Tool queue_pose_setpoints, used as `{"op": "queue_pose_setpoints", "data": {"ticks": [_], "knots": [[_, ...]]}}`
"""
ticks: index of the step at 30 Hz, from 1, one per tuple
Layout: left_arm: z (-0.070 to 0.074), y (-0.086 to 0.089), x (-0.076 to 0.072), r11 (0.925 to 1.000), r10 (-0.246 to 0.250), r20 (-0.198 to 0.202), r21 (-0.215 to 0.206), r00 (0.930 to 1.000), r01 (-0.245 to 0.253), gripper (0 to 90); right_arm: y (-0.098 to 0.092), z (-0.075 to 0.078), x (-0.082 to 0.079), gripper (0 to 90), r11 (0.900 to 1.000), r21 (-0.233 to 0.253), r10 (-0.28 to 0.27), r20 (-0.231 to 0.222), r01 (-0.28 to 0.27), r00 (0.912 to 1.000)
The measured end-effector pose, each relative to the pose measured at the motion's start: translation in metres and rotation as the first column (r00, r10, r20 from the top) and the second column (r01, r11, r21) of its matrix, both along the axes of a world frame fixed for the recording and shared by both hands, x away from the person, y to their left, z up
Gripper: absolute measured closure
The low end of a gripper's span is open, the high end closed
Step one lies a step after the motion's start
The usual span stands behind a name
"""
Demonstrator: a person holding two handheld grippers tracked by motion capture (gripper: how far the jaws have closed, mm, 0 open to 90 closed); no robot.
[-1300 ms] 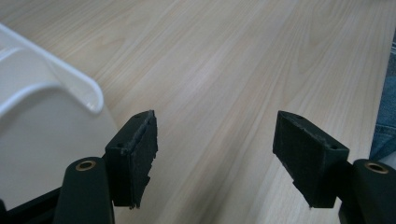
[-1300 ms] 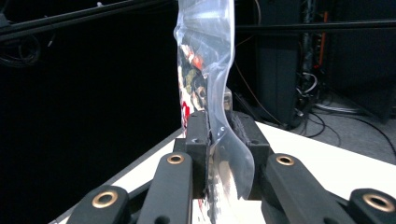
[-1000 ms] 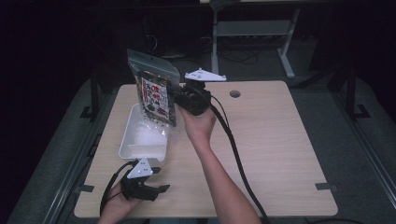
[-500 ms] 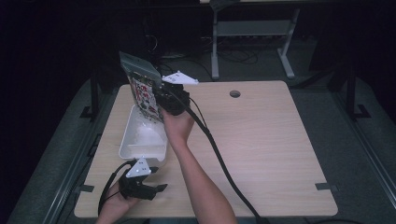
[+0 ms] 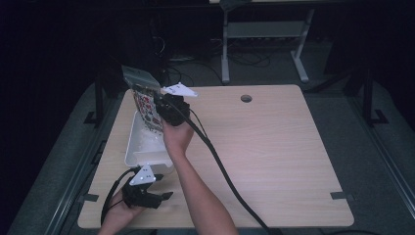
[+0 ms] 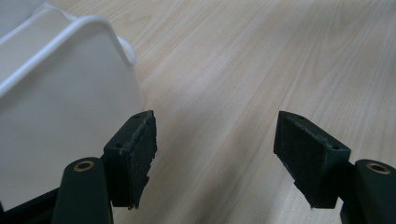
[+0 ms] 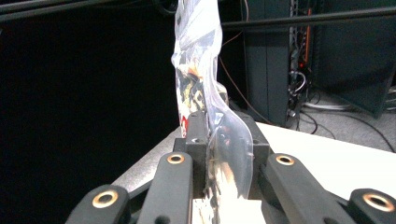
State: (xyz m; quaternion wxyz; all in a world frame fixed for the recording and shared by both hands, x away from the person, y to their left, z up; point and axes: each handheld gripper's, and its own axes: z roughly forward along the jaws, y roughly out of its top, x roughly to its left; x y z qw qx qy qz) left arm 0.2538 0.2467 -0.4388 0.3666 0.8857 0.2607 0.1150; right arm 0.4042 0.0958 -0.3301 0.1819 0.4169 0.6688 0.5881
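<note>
Glossy clear plastic bag [image 7: 205,93], smooth white plastic tub [image 6: 56,107] (wood-grain tabletop [image 5: 274,147]).

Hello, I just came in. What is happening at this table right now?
A person works with two hand-held grippers. The right gripper is shut on a clear plastic bag and holds it up above a white tray. The left gripper is open and rests low over the wooden table, beside the tray's near corner.

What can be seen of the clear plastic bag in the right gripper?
The plastic bag is a clear, glossy pouch holding printed contents in red, black and white, with an empty, crinkled top edge. It stands roughly upright, lifted off the table above the far end of the white bin. The right gripper has its jaws shut on the bag's lower part, which bulges around them. The pictures show nothing else touching it.
</note>
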Motion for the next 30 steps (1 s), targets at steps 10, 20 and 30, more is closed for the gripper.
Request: {"op": "queue_pose_setpoints", "data": {"ticks": [10,20,30], "knots": [[0.000,-0.001,0.000,1.0000,-0.005,-0.002,0.002,1.0000,0.005,29.1,-0.004,-0.008,-0.007,74.1,0.998,0.021,0.063,0.002,-0.063,0.9980],[0.000,0.000,0.000,1.0000,0.000,0.003,0.005,1.0000,0.000,28.7,-0.009,0.009,0.002,56.3,0.973,-0.061,0.219,-0.050,-0.222,0.9744],[0.001,0.002,0.001,1.0000,0.008,0.006,0.001,0.9999,-0.008,28.4,0.004,0.002,0.037,64.3,0.923,-0.167,0.314,-0.198,-0.348,0.9285]]}}
